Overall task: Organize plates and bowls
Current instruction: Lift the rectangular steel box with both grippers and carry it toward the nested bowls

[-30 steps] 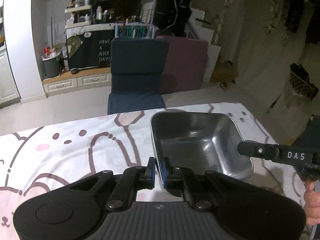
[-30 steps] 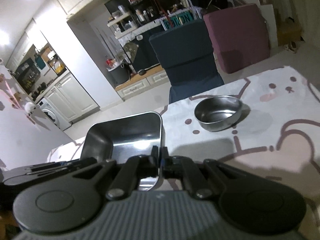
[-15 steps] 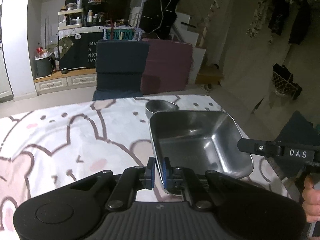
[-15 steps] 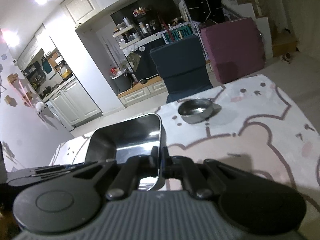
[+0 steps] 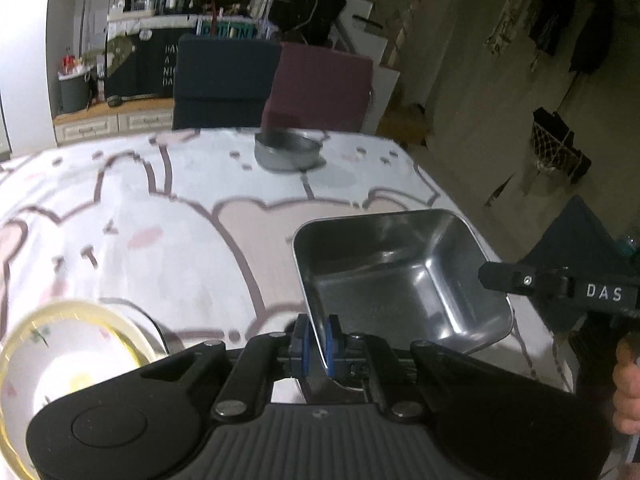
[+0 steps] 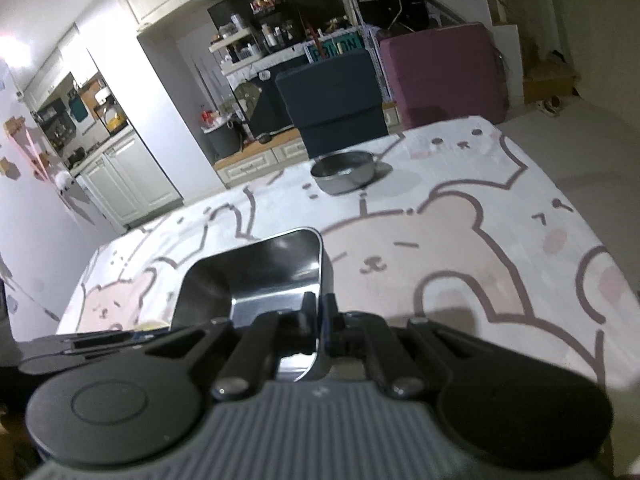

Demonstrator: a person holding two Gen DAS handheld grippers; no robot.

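Square steel tray held over the worktop by both tongs

The tray (image 5: 404,276) hangs above the near right part of the worktop (image 5: 192,240), left tongs (image 5: 316,338) clamped tight on its left rim, right tongs (image 6: 318,312) clamped tight on its right rim. A steel bowl (image 5: 286,152) sits at the far edge; a yellow-rimmed plate (image 5: 52,360) lies near left.

A home kitchen-diner: white cabinets (image 6: 132,172), cluttered shelves (image 6: 256,46), bear-print tablecloth (image 6: 460,240), padded chair (image 6: 336,100).
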